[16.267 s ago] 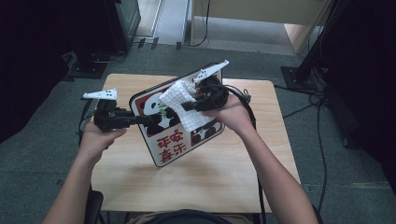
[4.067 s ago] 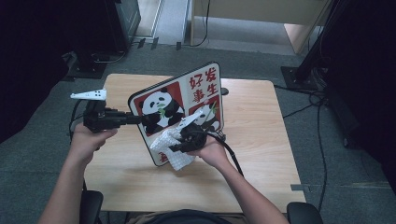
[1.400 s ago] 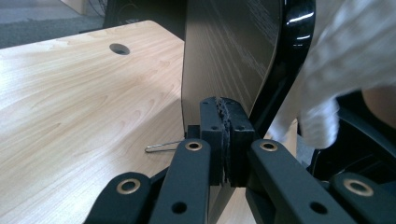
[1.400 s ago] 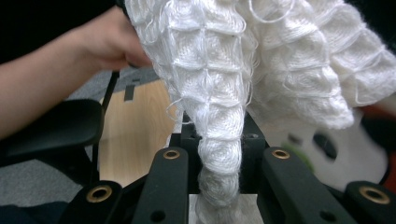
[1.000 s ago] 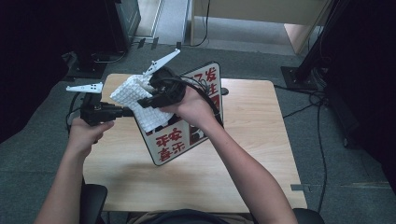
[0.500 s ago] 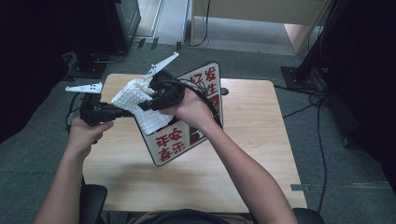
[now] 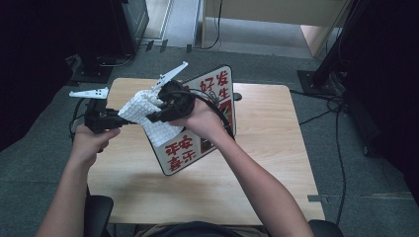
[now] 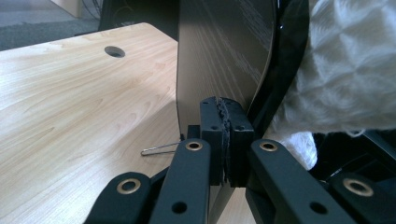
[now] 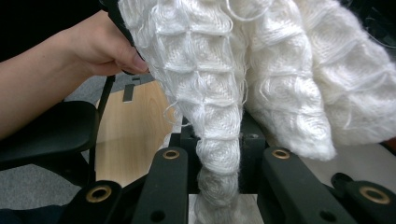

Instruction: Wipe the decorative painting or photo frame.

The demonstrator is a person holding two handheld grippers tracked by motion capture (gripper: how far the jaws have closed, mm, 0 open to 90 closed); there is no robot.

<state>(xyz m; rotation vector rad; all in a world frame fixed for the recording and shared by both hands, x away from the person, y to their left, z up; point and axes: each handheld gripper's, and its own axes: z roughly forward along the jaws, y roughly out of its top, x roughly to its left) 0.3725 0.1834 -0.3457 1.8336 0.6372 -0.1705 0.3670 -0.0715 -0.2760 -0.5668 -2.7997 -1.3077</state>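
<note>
above the table, high view: left gripper (image 7: 129,117) holds the panda sign board (image 7: 197,143) tilted over the wooden table (image 7: 267,148); right gripper (image 7: 157,114) presses a white cloth (image 7: 150,116) to its face | left gripper view: jaws pinch the board's edge (image 8: 219,56) | right gripper view: jaws clamp the bunched cloth (image 9: 219,154)

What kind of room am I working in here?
Probably a lab or office workroom: a small wooden table with a cable hole, grey carpet floor, loose cables and black equipment stands around it.
</note>
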